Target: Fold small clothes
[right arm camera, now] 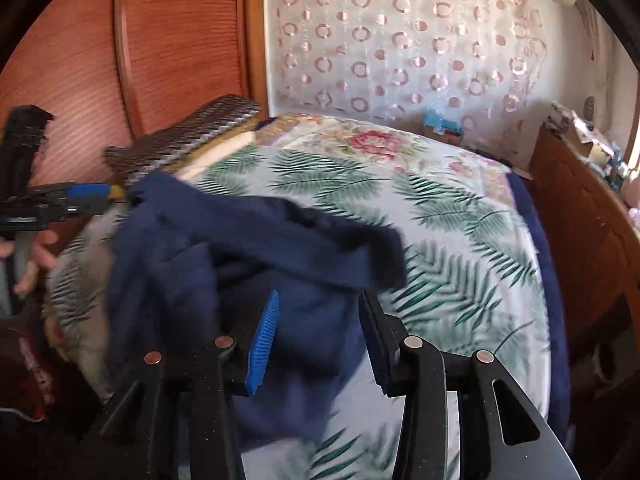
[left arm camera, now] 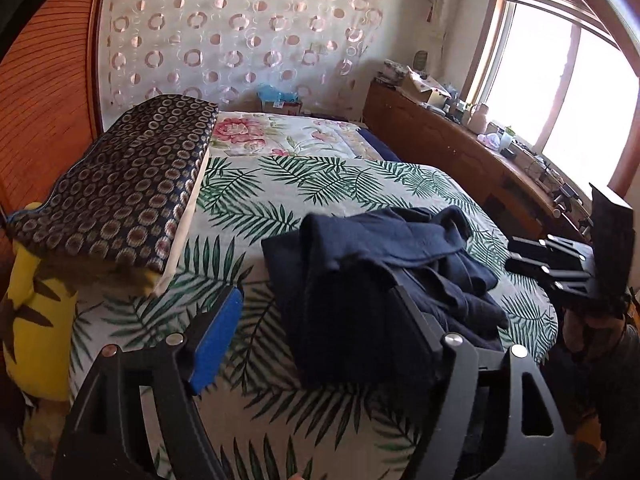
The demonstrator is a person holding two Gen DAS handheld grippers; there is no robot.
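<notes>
We had a dark navy garment [left arm camera: 384, 264] lying in a rumpled heap on the palm-leaf bedspread [left arm camera: 280, 200], near the edge of the bed closest to us, with nothing about it squared or laid flat. Our left gripper [left arm camera: 316, 320] was spread wide, its blue pad [left arm camera: 216, 340] clear of the cloth on one side while the other finger sat against or under the heap; it gripped nothing that we could see. Our right gripper [right arm camera: 316, 340] also stood wide, its blue-padded finger [right arm camera: 262, 348] and black finger straddling a fold of the garment [right arm camera: 240, 248], though the blur kept us from telling whether the cloth was merely between them or touching. We judged the task to be at its very start: the step in hand was taking hold of the bundle in order to open it out. The next move, as we saw it, called for each gripper to find a separate edge or corner, close on a single layer, and draw the fabric apart until it lay flat. The patterned cushion [left arm camera: 120, 184] lay well apart.
</notes>
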